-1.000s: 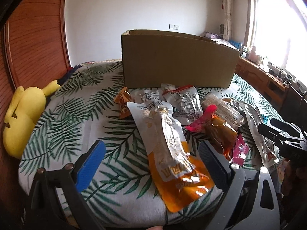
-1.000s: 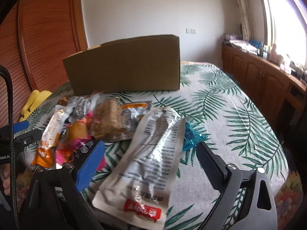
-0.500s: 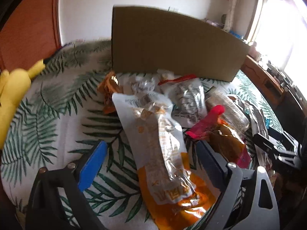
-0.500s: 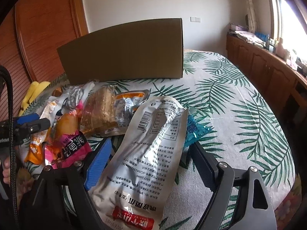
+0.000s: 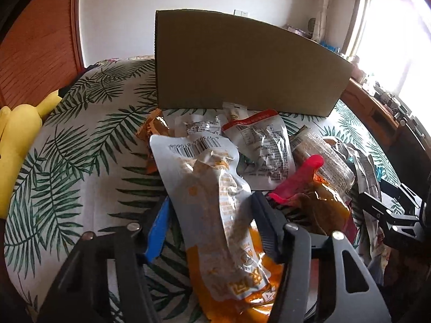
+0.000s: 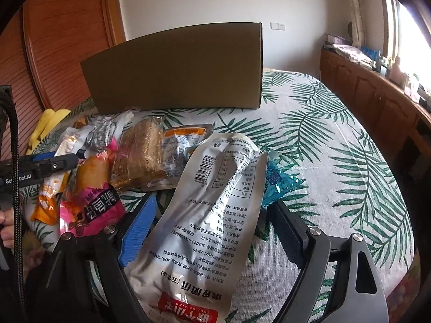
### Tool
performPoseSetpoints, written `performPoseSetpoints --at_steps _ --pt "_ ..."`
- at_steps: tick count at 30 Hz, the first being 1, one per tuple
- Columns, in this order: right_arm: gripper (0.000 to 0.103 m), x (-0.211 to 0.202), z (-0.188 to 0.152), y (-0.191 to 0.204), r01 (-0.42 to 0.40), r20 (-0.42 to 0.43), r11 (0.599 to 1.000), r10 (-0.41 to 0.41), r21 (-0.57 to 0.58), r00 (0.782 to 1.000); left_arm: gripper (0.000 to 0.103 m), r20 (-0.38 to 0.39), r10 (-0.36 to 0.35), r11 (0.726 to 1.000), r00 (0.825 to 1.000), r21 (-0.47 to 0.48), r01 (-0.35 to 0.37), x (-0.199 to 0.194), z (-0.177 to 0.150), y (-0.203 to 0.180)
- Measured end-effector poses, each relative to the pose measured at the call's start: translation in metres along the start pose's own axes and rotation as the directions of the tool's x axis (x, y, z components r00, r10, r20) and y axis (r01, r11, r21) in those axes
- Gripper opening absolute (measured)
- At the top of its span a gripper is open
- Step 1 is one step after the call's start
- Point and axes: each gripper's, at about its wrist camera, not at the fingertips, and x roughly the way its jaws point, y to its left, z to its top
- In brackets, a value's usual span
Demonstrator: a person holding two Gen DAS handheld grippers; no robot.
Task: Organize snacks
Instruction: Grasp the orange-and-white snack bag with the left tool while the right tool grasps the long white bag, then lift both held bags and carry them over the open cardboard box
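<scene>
Several snack packets lie in a heap on a leaf-print bedspread (image 5: 80,145) in front of a tall cardboard box (image 5: 242,72). My left gripper (image 5: 212,223) has its jaws closed against both sides of a long silver and orange pouch (image 5: 215,204). My right gripper (image 6: 212,223) is open, its fingers on either side of a long silver pouch (image 6: 210,215) with a red label. The box also shows in the right wrist view (image 6: 177,70). A pink packet (image 6: 91,204) lies left of the right gripper.
A yellow plush toy (image 5: 16,140) lies at the bed's left edge. Wooden cabinets (image 6: 377,91) run along the right under a bright window. A blue packet (image 6: 277,180) peeks from under the silver pouch. A wooden wardrobe door (image 6: 62,40) stands at the left.
My left gripper moved forward and its jaws closed in on the silver and orange pouch. My right gripper moved forward over the silver pouch and narrowed a little.
</scene>
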Motion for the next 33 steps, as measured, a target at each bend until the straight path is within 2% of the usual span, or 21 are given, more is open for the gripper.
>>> performPoseSetpoints --at_steps 4,9,16,19,20,21,27,33 --pt "0.087 0.004 0.002 0.000 0.006 -0.009 1.000 -0.006 -0.016 1.000 0.049 -0.009 -0.019 1.000 1.000 -0.013 0.019 -0.002 0.002 0.008" --pt "0.087 0.013 0.009 0.002 0.030 -0.040 0.998 -0.032 -0.056 0.999 0.043 -0.003 -0.009 1.000 1.000 -0.011 0.009 -0.001 0.003 0.013" --pt "0.089 0.022 0.016 -0.003 0.025 -0.065 0.997 -0.030 -0.077 0.997 0.042 0.042 -0.012 1.000 0.999 -0.021 0.013 -0.014 0.003 0.019" --pt "0.084 0.021 0.016 -0.005 0.016 -0.065 0.996 -0.022 -0.086 0.998 0.042 0.055 -0.023 1.000 0.998 -0.020 0.024 -0.019 0.002 0.018" --pt "0.075 0.020 0.016 -0.006 0.015 -0.062 0.996 -0.020 -0.083 0.998 0.043 0.061 -0.025 0.999 0.998 -0.019 0.026 -0.021 0.001 0.017" --pt "0.070 0.018 0.017 -0.009 0.011 -0.065 0.997 -0.016 -0.075 0.998 0.043 0.066 -0.026 0.999 0.997 -0.018 0.028 -0.023 0.001 0.016" --pt "0.066 0.016 0.018 -0.016 -0.029 -0.063 0.999 0.026 -0.044 0.998 0.043 0.089 -0.044 0.999 0.995 -0.001 0.044 -0.032 -0.001 0.009" --pt "0.066 0.006 0.020 -0.022 -0.047 -0.022 0.999 0.047 -0.005 0.999 0.043 0.104 -0.066 0.998 0.992 0.002 0.066 -0.037 0.001 0.005"
